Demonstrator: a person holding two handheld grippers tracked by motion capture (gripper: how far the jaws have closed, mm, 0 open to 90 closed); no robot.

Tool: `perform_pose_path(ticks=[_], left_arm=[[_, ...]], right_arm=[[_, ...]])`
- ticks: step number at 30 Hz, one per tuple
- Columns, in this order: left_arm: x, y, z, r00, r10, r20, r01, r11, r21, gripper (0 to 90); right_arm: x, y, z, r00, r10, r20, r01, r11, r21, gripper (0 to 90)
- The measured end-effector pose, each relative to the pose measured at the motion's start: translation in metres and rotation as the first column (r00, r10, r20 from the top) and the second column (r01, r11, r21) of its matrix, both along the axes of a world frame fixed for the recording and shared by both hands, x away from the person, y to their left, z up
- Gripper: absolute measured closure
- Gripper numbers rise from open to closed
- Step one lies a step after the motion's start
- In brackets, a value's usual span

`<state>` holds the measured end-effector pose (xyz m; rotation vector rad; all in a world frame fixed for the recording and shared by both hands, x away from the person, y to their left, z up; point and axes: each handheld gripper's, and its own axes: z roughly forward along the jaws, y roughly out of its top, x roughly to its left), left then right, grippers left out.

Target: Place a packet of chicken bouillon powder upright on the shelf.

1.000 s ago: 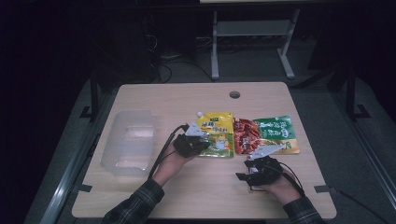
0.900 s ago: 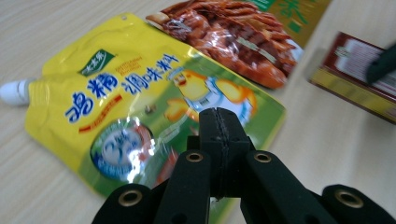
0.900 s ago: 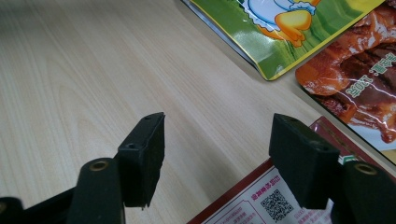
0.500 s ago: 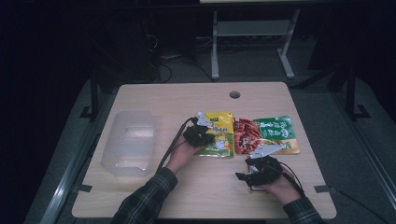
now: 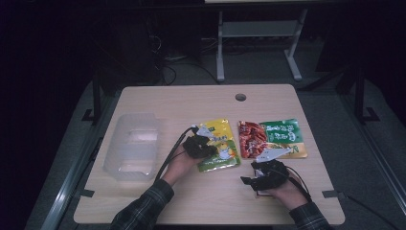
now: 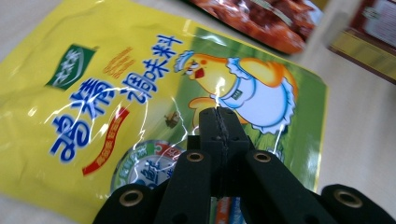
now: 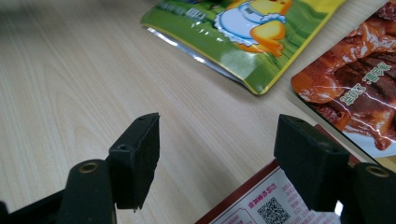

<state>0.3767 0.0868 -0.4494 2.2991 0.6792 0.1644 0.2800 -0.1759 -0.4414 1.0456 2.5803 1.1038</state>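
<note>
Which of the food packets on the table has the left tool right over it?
The yellow packet with the cartoon chick; the left tool sits on it, while the red-and-green packet lies apart to its right.

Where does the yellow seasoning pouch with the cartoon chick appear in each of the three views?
High view: the yellow pouch lies mid-table, under the left gripper.
Left gripper view: the pouch spreads from the top left across the frame, behind the shut jaws.
Right gripper view: its green lower corner sits at top centre.
Shared landmark: the red-brown pouch beside it.
</note>
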Motion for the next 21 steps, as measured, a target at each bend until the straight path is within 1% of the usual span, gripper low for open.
perform_pose_path(ticks=[1,2,3,4,5,6,8,9,10,11,12,13,14,15,16,18,19,20,21], left_arm=[[-0.007,0.004,0.0,1.0,-0.007,-0.005,0.006,0.9999,-0.009,90.0],[-0.007,0.004,0.0,1.0,-0.007,-0.005,0.006,0.9999,-0.009,90.0],[-0.01,0.006,0.0,0.9999,-0.011,-0.012,0.011,0.9999,-0.01,90.0],[-0.015,0.01,0.0,0.9994,-0.029,-0.021,0.029,0.9996,0.003,90.0],[-0.017,0.012,0.0,0.9992,-0.032,-0.024,0.032,0.9995,0.005,90.0],[-0.02,0.014,0.0,0.999,-0.032,-0.031,0.032,0.9995,-0.002,90.0],[-0.023,0.015,0.0,0.999,-0.026,-0.037,0.025,0.9996,-0.011,90.0],[-0.024,0.015,-0.001,0.9991,-0.017,-0.038,0.016,0.9996,-0.024,90.0],[-0.024,0.015,-0.001,0.9991,-0.021,-0.038,0.02,0.9996,-0.019,90.0],[-0.024,0.015,-0.001,0.9991,-0.021,-0.038,0.02,0.9996,-0.019,90.0],[-0.024,0.015,-0.001,0.9991,-0.019,-0.039,0.018,0.9996,-0.021,90.0],[-0.024,0.015,-0.001,0.999,-0.021,-0.039,0.02,0.9996,-0.02,90.0],[-0.025,0.015,-0.001,0.9992,-0.012,-0.039,0.011,0.9994,-0.032,90.0],[-0.024,0.015,-0.001,0.9991,-0.013,-0.04,0.012,0.9994,-0.031,90.0],[-0.024,0.015,-0.002,0.9991,-0.013,-0.041,0.012,0.9994,-0.033,90.0],[-0.024,0.016,-0.002,0.9989,-0.016,-0.044,0.015,0.9994,-0.033,90.0],[-0.024,0.016,-0.002,0.9988,-0.017,-0.045,0.016,0.9993,-0.033,90.0],[-0.024,0.016,-0.002,0.9988,-0.017,-0.045,0.016,0.9993,-0.033,90.0],[-0.023,0.017,-0.001,0.9986,-0.024,-0.047,0.023,0.9993,-0.029,90.0]], right_arm=[[0.0,0.001,0.0,1.0,-0.004,-0.006,0.004,1.0,0.006,31.7],[0.001,0.002,0.001,1.0,0.004,-0.006,-0.004,1.0,0.008,34.0],[0.002,0.003,0.002,0.9999,0.014,-0.004,-0.014,1.0,0.012,36.9],[0.004,0.004,0.004,0.9998,0.02,0.006,-0.02,1.0,0.017,41.2],[0.007,0.006,0.005,0.9998,0.017,0.003,-0.017,1.0,0.021,46.6],[0.011,0.008,0.006,0.9997,0.023,0.01,-0.024,0.999,0.025,51.5],[0.02,0.013,0.008,0.9996,0.022,0.017,-0.022,0.999,0.024,65.1],[0.024,0.016,0.009,0.9997,0.019,0.018,-0.02,1.0,0.024,71.1],[0.029,0.018,0.009,0.9997,0.017,0.017,-0.017,1.0,0.017,76.4],[0.029,0.018,0.009,0.9997,0.017,0.017,-0.017,1.0,0.017,76.4],[0.041,0.022,0.008,0.9997,0.011,0.022,-0.011,1.0,0.007,85.1],[0.047,0.024,0.007,0.9998,0.013,0.016,-0.014,1.0,0.013,88.5],[0.053,0.026,0.006,0.9998,0.018,0.004,-0.018,1.0,0.01,90.0],[0.058,0.03,0.004,0.9997,0.025,0.0,-0.025,1.0,-0.004,90.0],[0.062,0.034,0.002,0.9994,0.035,0.002,-0.035,0.999,-0.017,90.0],[0.07,0.042,0.0,0.9986,0.052,0.005,-0.052,0.998,-0.025,90.0],[0.074,0.046,-0.001,0.9981,0.062,0.001,-0.062,0.997,-0.036,90.0],[0.077,0.05,-0.002,0.9978,0.064,0.014,-0.063,0.997,-0.053,90.0],[0.08,0.053,-0.002,0.9979,0.063,0.014,-0.062,0.996,-0.058,90.0]])
